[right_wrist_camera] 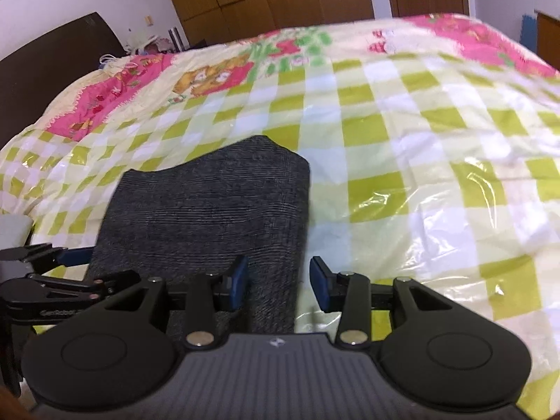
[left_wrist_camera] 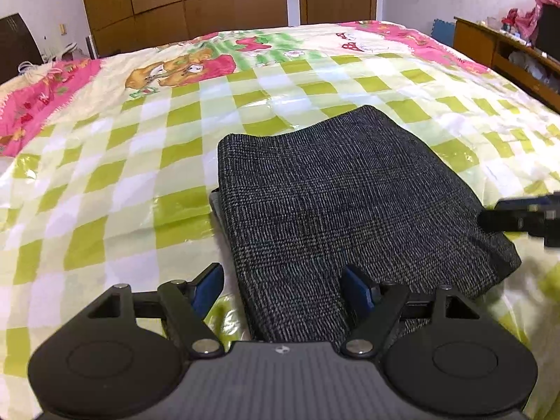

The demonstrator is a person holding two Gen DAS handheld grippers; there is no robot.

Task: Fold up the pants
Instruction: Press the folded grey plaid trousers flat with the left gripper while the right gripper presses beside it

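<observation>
Spread wide, the left gripper (left_wrist_camera: 283,288) straddles the near left edge of the grey pants (left_wrist_camera: 350,203), folded compactly on the checked bedspread (left_wrist_camera: 105,175); the right gripper (right_wrist_camera: 280,285), jaws parted and empty, brackets their right edge, apparently squaring the finished fold.

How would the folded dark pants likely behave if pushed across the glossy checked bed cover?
The pants are soft woven cloth, so they would probably bunch, not slide as a block. The bed cover looks shiny, so some slipping seems possible.
</observation>
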